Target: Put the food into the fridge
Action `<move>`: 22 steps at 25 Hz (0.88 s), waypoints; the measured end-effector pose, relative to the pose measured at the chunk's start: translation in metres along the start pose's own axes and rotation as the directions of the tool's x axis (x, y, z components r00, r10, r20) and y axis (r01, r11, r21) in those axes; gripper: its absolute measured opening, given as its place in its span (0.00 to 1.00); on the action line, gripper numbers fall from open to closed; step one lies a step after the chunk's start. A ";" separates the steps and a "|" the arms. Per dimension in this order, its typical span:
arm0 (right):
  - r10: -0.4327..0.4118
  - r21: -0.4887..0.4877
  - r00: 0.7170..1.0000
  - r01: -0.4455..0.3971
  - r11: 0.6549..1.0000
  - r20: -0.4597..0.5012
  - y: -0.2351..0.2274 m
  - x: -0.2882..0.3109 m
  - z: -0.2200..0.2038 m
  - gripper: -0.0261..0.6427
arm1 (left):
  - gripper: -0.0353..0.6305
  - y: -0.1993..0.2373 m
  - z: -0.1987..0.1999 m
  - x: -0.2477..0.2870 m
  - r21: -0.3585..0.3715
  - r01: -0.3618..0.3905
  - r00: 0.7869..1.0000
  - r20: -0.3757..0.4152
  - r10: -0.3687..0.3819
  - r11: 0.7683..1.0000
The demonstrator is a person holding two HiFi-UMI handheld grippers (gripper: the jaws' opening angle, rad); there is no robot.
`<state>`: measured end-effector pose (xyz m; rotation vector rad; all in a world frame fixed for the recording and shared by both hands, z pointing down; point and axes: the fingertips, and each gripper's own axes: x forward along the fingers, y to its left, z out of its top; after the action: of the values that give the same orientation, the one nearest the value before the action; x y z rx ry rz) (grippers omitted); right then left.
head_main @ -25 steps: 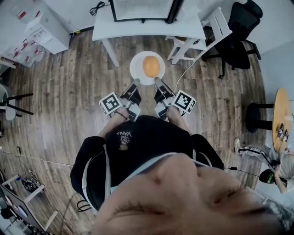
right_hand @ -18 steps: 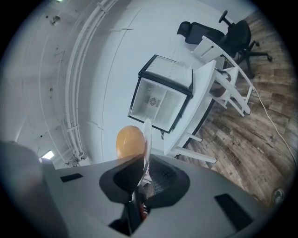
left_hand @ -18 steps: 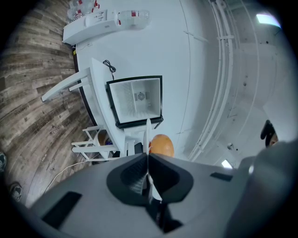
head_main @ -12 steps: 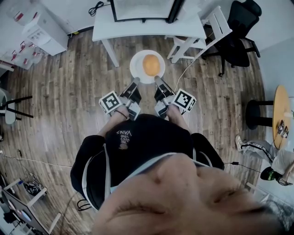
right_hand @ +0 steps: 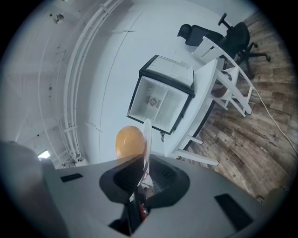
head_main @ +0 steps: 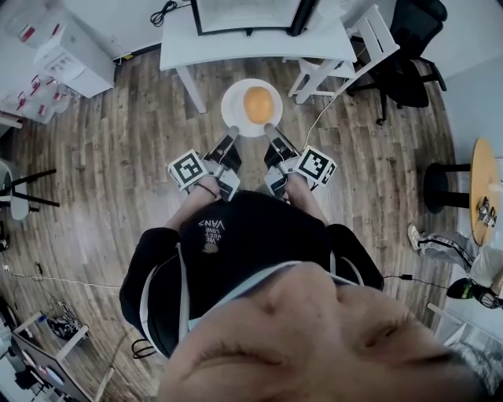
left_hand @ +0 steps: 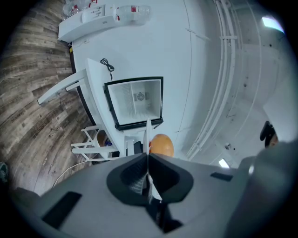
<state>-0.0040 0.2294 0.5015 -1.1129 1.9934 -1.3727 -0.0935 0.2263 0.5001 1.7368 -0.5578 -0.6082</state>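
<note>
A white plate (head_main: 236, 98) carrying a round orange piece of food (head_main: 258, 104) is held between both grippers over the wooden floor. My left gripper (head_main: 230, 135) is shut on the plate's left rim and my right gripper (head_main: 271, 130) is shut on its right rim. In the left gripper view the plate (left_hand: 147, 132) shows edge-on, pinched by the gripper (left_hand: 148, 174), with the food (left_hand: 161, 145) beside it. The right gripper view shows the same plate (right_hand: 147, 132), food (right_hand: 130, 142) and gripper (right_hand: 142, 179). An open small fridge (head_main: 247, 16) stands on the white table ahead, its inside (left_hand: 136, 102) (right_hand: 163, 100) lit.
The white table (head_main: 181, 47) has a white chair (head_main: 346, 55) tucked at its right and a black office chair (head_main: 409, 63) beyond. A white cabinet (head_main: 71, 51) stands at the left. A round wooden table (head_main: 479, 196) and a seated person are at the far right. A cable (head_main: 318, 118) trails across the floor.
The plate, the food and both grippers have moved a little forward, nearer the white table and fridge. The grip on the plate is unchanged.
</note>
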 end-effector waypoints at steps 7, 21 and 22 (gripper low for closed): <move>-0.052 -0.005 0.999 0.051 0.999 -0.014 -0.012 0.001 0.002 0.10 | 0.09 0.009 0.001 0.004 -0.009 -0.009 1.000 -0.002 0.009 1.000; -0.065 -0.019 0.995 0.063 0.998 -0.070 -0.030 0.035 0.061 0.10 | 0.09 0.014 0.026 0.065 -0.016 -0.016 0.998 0.056 0.017 1.000; -0.048 -0.019 0.996 0.046 0.999 -0.073 -0.031 0.038 0.066 0.10 | 0.09 0.015 0.027 0.071 -0.016 -0.017 0.998 0.060 0.018 1.000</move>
<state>0.0355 0.1571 0.5064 -1.1391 2.0460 -1.4423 -0.0586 0.1578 0.5007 1.7018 -0.6075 -0.6527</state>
